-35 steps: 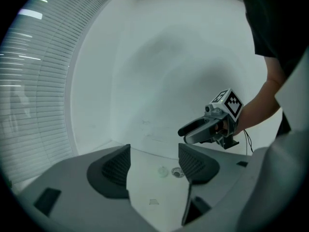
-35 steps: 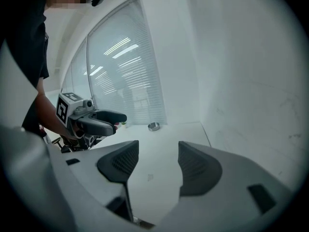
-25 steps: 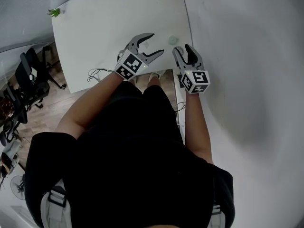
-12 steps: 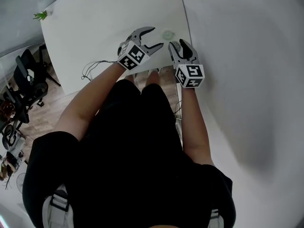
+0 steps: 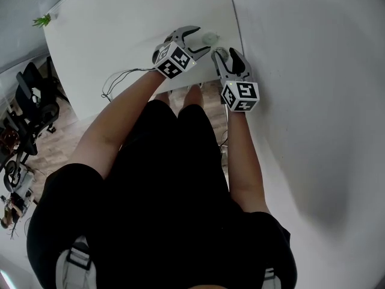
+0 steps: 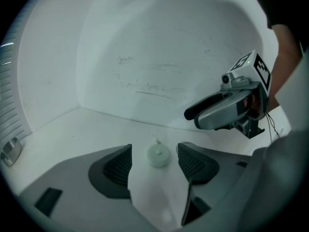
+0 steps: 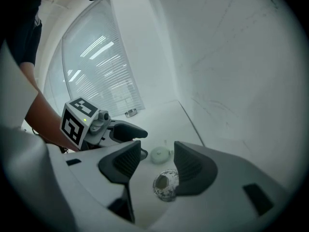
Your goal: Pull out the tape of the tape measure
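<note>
Tape measure point(image 5: 209, 38): small pale round case, lying flat on the desk point(image 5: 120, 41), near the desk's far right corner, close to the wall point(image 5: 301, 71). A small tab sticks out on its far side in the left gripper view. No length of tape shows outside the case.

Left tool point(image 5: 198, 39): released, jaws wide apart. The tape measure sits in line with the gap, just ahead of the tips. Pads aren't touching it. In the head view the case is right at the tool's mouth.

Right tool point(image 5: 227, 56): released too, jaws apart and just opened a bit further. Nothing is gripped. In its own view the tape measure lies on the desk beyond the tips, centred on the gap. A speckled ring point(image 7: 165, 185) lies on the desk, closer to the camera, against the inner edge of the right-hand jaw. Can't tell whether it's a hole or a fitting.

Both tools point down at the same spot from opposite sides, close together, tips near but apart. Each shows up in the other's view. Marker cubes point(image 5: 171, 62) face the head camera.

Also there:
- A thin cable point(image 5: 117, 80) loops off the desk's near edge by the left forearm.
- A small plant point(image 5: 42, 21) sits at the far left corner.
- Chairs point(image 5: 33, 98) stand on the floor to the left.
</note>
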Available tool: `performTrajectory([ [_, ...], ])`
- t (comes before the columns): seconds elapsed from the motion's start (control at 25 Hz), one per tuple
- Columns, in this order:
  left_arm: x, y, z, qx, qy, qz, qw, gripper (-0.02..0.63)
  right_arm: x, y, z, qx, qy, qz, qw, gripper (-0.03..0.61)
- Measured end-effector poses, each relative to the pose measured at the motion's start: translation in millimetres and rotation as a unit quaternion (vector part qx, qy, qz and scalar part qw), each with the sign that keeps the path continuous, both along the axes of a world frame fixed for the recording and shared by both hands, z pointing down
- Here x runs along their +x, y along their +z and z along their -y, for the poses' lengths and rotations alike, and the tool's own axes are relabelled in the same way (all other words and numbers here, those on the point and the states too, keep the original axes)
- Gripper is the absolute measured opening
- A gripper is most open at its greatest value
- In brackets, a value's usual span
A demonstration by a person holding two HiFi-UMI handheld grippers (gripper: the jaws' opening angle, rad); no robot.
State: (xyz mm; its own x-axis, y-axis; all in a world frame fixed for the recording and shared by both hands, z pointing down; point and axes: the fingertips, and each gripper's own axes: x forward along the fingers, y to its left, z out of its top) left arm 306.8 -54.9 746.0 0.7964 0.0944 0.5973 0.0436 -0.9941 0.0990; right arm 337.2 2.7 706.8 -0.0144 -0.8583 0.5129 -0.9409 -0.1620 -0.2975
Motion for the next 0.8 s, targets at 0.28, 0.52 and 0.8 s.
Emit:
performTrajectory([
  [0.28,11,21,-3,-0.003,-0.003,0.026,0.9997,0.304,0,-1,0,0.002,0.001,0.012,1.000,0.214],
  [0.52,16,31,-3,0.010,-0.009,0.044,0.9989,0.304,-5,2,-4,0.000,-0.006,0.020,1.000,0.213],
  [0.8,15,35,-3,0.033,-0.005,0.064,0.9974,0.297,-12,2,-3,-0.006,-0.018,0.024,1.000,0.212],
])
